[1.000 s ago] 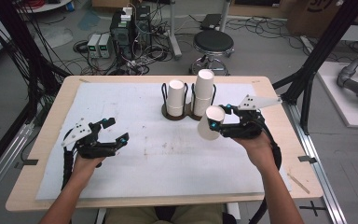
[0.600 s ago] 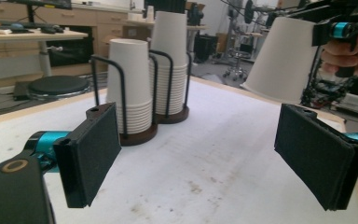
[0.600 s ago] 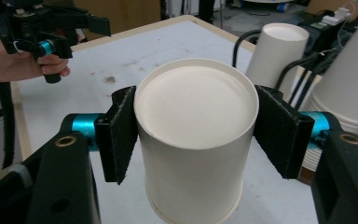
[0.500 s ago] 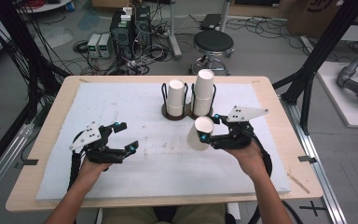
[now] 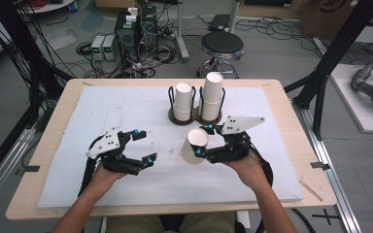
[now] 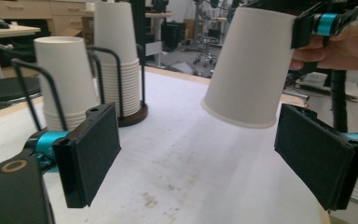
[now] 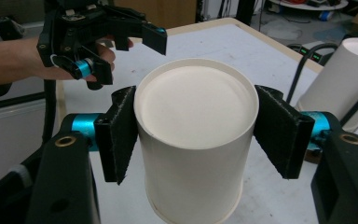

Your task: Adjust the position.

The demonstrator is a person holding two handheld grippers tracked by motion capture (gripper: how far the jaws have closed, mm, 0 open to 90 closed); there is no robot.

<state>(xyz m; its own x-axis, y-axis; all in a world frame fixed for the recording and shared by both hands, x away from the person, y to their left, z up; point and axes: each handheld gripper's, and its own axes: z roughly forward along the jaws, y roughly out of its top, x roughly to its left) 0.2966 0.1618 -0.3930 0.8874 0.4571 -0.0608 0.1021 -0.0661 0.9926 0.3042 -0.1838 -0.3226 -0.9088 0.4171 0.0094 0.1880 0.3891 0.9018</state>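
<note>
My right gripper (image 5: 203, 141) is shut on a white paper cup (image 5: 194, 144), held bottom-up and tilted above the middle of the white mat (image 5: 126, 104). In the right gripper view both pads press the cup (image 7: 196, 121) just under its base. My left gripper (image 5: 143, 144) hovers open a short way to the cup's left, empty. In the left gripper view the cup (image 6: 249, 70) hangs ahead of and above the open left gripper (image 6: 205, 156), apart from both pads (image 6: 91, 154). Two stacks of white cups (image 5: 183, 99) (image 5: 212, 94) stand in a black wire holder (image 5: 194, 117) behind.
The mat covers most of the wooden table (image 5: 281, 97). The wire holder with its stacks (image 6: 65, 79) stands just beyond the held cup, close to the right gripper. A black stool (image 5: 222, 44) and electronics boxes (image 5: 136, 26) sit on the floor past the far edge.
Both hands have drawn toward each other. The right gripper carried the cup left and nearer the person, away from the holder. The left gripper slid right toward it, still open.
</note>
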